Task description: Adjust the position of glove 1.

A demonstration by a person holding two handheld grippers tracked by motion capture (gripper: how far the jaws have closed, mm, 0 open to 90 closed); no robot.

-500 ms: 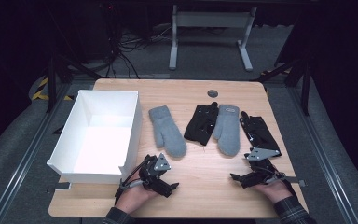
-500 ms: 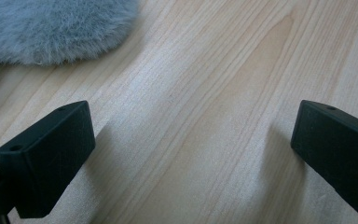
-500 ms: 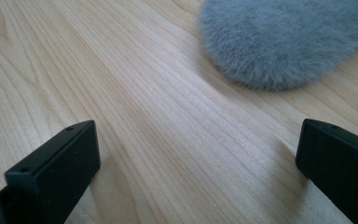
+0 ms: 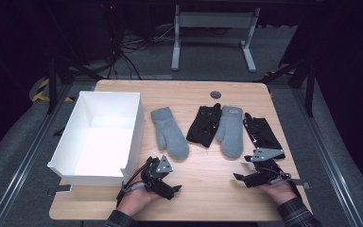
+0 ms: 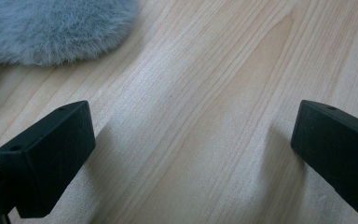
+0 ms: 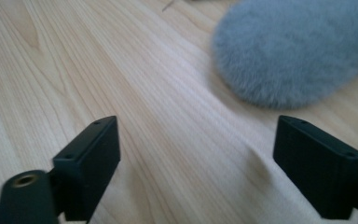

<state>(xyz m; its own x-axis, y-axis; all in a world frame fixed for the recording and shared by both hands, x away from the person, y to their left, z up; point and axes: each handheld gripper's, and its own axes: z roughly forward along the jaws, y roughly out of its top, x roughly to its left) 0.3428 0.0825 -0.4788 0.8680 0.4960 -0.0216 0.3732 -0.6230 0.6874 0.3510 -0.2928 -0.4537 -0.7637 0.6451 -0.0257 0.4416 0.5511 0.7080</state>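
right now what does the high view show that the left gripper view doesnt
High view alone: the white box, two black gloves, the second grey mitten, both hands, and the right gripper.
Left gripper view alone: a close look between the left gripper's own open jaws at bare wood grain.
Both: the wooden table and the grey mitten nearest the box, seen as a fuzzy edge in the left gripper view.

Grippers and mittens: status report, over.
Left gripper open, fingers over bare wood. Right gripper open, nothing held. Left grey mitten and right grey mitten lie flat, untouched. Nothing in the way.
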